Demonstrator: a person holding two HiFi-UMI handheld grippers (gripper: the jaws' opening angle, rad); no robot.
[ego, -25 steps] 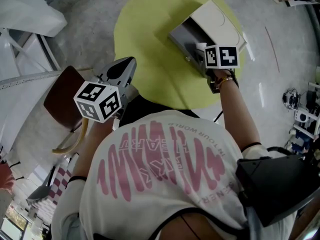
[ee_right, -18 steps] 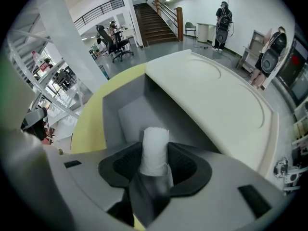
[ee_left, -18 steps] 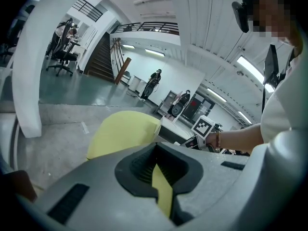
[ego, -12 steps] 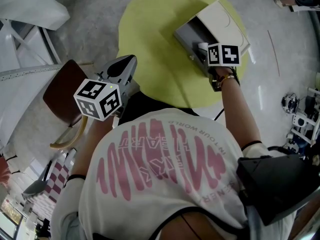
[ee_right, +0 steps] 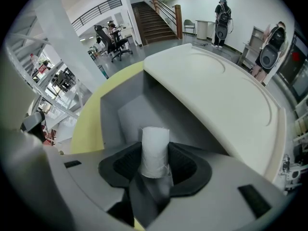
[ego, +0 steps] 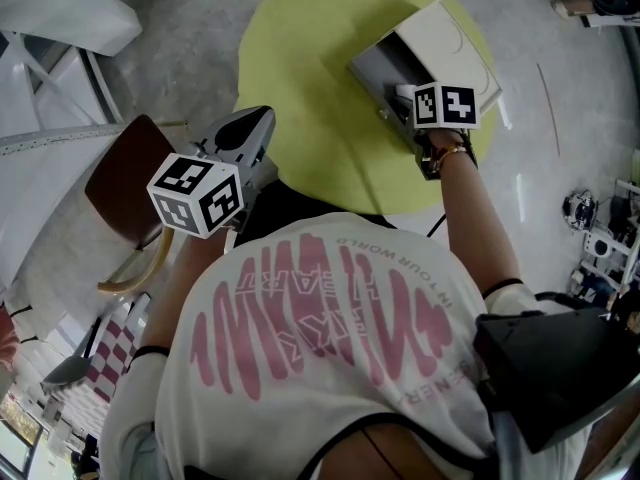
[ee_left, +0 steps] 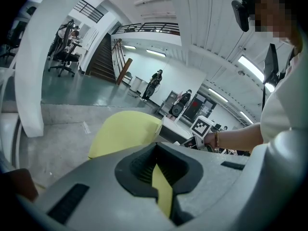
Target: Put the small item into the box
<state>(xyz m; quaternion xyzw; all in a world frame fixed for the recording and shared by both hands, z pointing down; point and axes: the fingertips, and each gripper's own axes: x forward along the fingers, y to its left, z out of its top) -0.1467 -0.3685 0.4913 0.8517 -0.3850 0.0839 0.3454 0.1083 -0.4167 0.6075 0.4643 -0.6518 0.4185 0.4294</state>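
one small item (ee_right: pixel 154 147), a short white cylinder, stands upright between the jaws of the right gripper (ego: pixel 408 102). its skin looks matte and a little fibrous, like rolled paper or wadding. the top end is flat and slightly ragged at the rim. the dark ribbed pads are clenched on its lower half from both sides, and the upper half stands clear above them. it hangs over the open mouth of the box (ee_right: pixel 117 110); whether its far end touches the box floor i cannot tell. the box is rectangular, with smooth flat grey inner walls and square corners. its lid (ee_right: pixel 219 97) is cream, matte and plastic-looking, with rounded corners and a faint curved line pressed into its face. the lid is tilted up and back, just beside the item. the box sits near the far right edge of a round table (ego: pixel 305 63), which has a flat, even yellow top with no sheen. the left gripper (ego: pixel 243 140) is held well apart from the box, off the near left edge of the table. its grey tips are drawn together with nothing between them. only a thin slit behind the tips lets the yellow show through. both grippers have smooth grey moulded shells, and each carries a white cube with black square markers.
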